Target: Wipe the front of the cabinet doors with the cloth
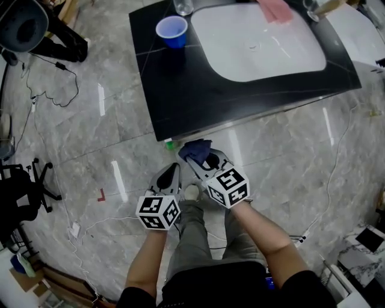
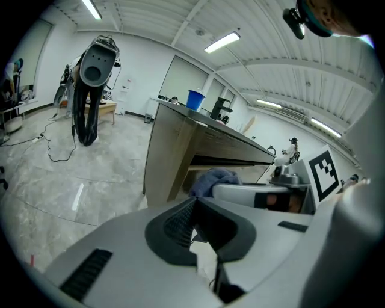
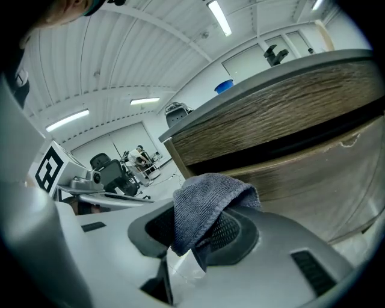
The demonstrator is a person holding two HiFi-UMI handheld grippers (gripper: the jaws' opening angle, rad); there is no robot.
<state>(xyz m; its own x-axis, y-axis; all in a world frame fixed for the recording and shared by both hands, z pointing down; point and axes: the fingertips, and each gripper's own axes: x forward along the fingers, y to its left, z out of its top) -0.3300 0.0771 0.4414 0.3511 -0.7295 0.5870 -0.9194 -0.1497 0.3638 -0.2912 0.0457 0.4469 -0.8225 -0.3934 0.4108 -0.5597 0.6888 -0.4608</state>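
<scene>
Blue-grey cloth pinched in the closed jaws of the right gripper, bunched up and draped over their tips. Just ahead of it in the right gripper view, the wood-grain cabinet doors, set under a dark recess and a wood-grain fascia. Touching the door front or merely close to it: impossible to tell.

From the head view, cloth and right gripper held low at the front edge of the black countertop, over the grey marble floor. Left gripper just beside the right one, on its left. Jaws shut together with nothing between them, aimed at the same end of the cabinet.

Up on the countertop: a white sink basin, a blue plastic cup near the basin's left corner, and a pink cloth lying on the basin's far rim. Thin black cable trailing over the floor at the left. Grey trousers directly below the two grippers.
</scene>
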